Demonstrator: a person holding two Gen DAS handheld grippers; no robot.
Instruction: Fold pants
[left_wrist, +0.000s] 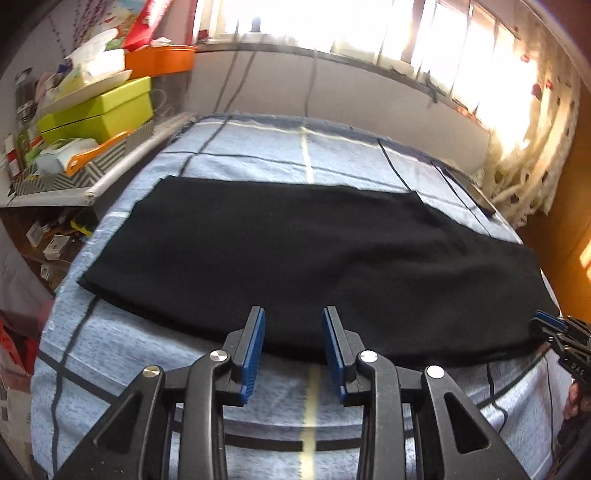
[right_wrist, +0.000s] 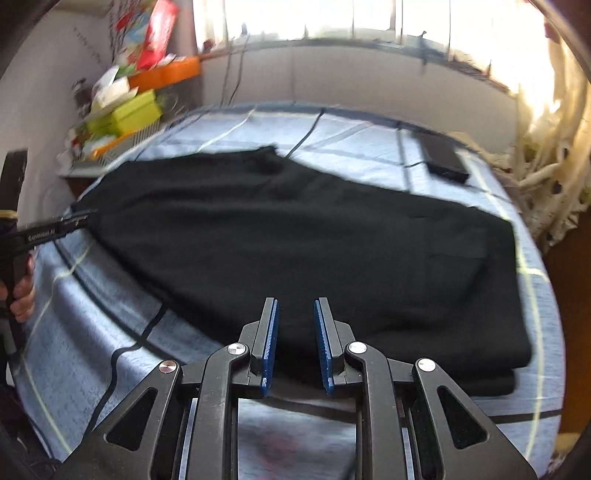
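Pants (left_wrist: 314, 258), black, lie flat across the blue plaid bed (left_wrist: 110, 369), already doubled leg over leg by the look of the stacked edges at the near right corner in the right wrist view. Judging from that, the lengthwise fold is done and the crosswise folds are left. A dark flat device (right_wrist: 443, 158) rests on the bed beyond the pants, apart from them. Left tongs (left_wrist: 293, 332) hover over the near edge, parted and holding nothing. Right tongs (right_wrist: 294, 325) hover likewise, parted a little narrower, also empty.
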